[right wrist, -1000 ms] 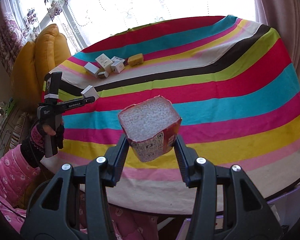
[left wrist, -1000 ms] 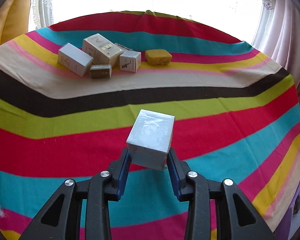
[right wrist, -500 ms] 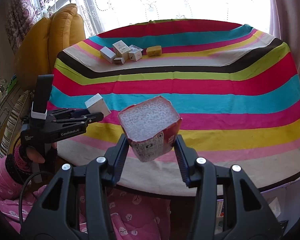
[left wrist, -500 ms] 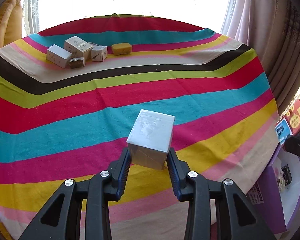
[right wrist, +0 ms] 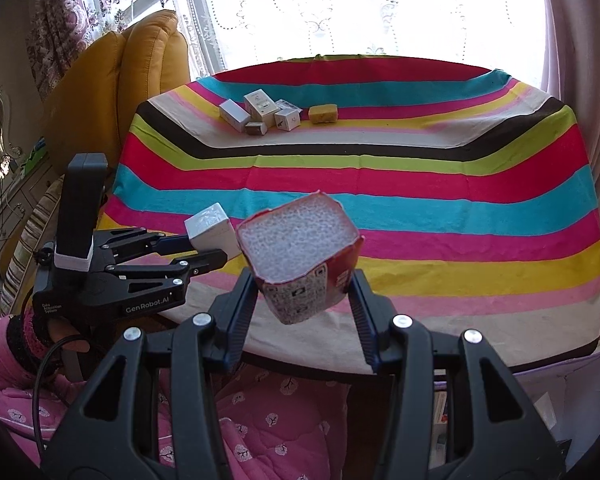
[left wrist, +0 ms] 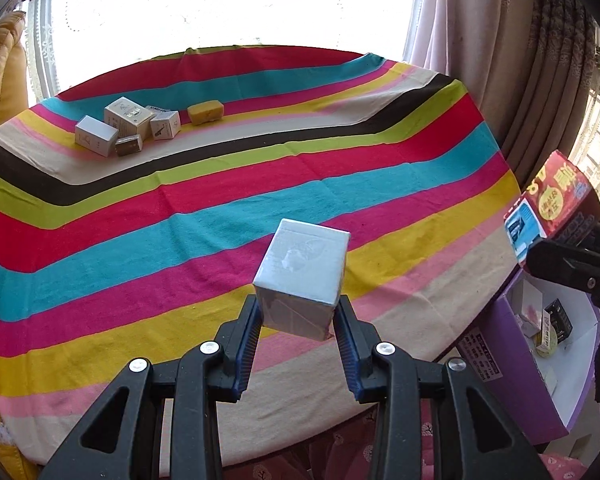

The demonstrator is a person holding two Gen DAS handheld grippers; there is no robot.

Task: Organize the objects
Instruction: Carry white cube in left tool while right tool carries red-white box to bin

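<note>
Both grippers loaded, both over the near edge of the striped table (left wrist: pixel 148 216).

Left gripper (left wrist: pixel 298 316): clenched on a small white box (left wrist: pixel 302 276), pads pressing its two side faces. The box is carried clear of the cloth, tilted, one corner pointing down.

Right gripper (right wrist: pixel 302 304): grasping a red carton (right wrist: pixel 300 264) with its top torn open and white filling showing. It is held low on its sides, also off the table. In the left view the same carton (left wrist: pixel 552 204) shows at the right edge, above a purple bin (left wrist: pixel 536 384).

Rest of the pile: several small boxes (left wrist: pixel 124 128) clustered at the far left of the table, touching or just beside each other, with a yellow sponge (left wrist: pixel 206 112) just to their right. Untouched as they lie.

The purple bin sits beside the table on my right, below its edge. A few small packs already lie in it.

My reading: carry step, between pick and drop. Both items look bound for the bin, though I cannot confirm that from the task line alone.

Next move calls for:
- bringing each load over the bin opening, one at a time so the grippers do not cross
- keeping the carton upright, open top up, or the filling may spill
- lowering before letting go; the white box is held by a narrow band and may swing.
</note>
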